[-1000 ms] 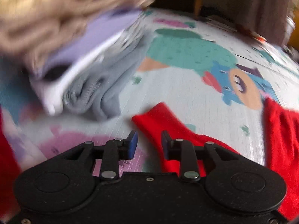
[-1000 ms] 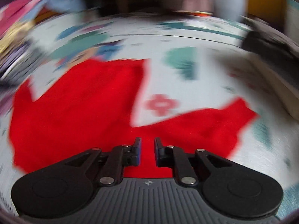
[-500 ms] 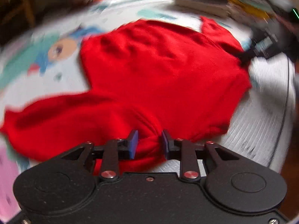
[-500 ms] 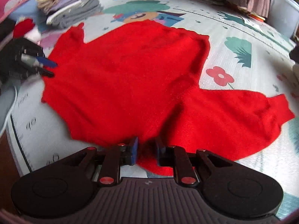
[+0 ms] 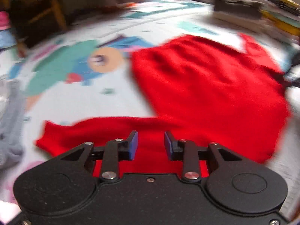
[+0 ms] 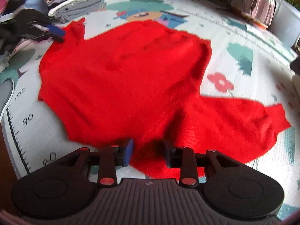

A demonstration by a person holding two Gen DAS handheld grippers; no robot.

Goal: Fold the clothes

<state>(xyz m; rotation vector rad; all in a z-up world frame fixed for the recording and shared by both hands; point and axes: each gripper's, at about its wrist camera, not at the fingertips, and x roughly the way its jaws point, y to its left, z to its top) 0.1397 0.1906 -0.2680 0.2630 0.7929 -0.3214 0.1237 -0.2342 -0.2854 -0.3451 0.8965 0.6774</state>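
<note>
Red sweater (image 6: 121, 75) lying spread flat on play mat (image 6: 243, 37), sleeves trailing out sideways, body stretching away from both grippers. Right gripper (image 6: 148, 150) hanging over near edge, fingers just been opening, released, cloth under gap, not pinched. Left gripper (image 5: 151, 144) hanging over its sleeve (image 5: 97, 131), fingers just been opening, parted, grasping nothing. Stack of folded clothes (image 6: 75, 0) sitting beyond far sleeve, not obstructing.

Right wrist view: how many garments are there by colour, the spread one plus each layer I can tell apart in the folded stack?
Red: 1, the red sweater spread flat on the play mat.
Grey: 1, at the bottom of the folded stack.
White: 1.
Lilac: 1.
Beige: 1, on top.
Total: 5; hidden layers cannot be ruled out.
</note>
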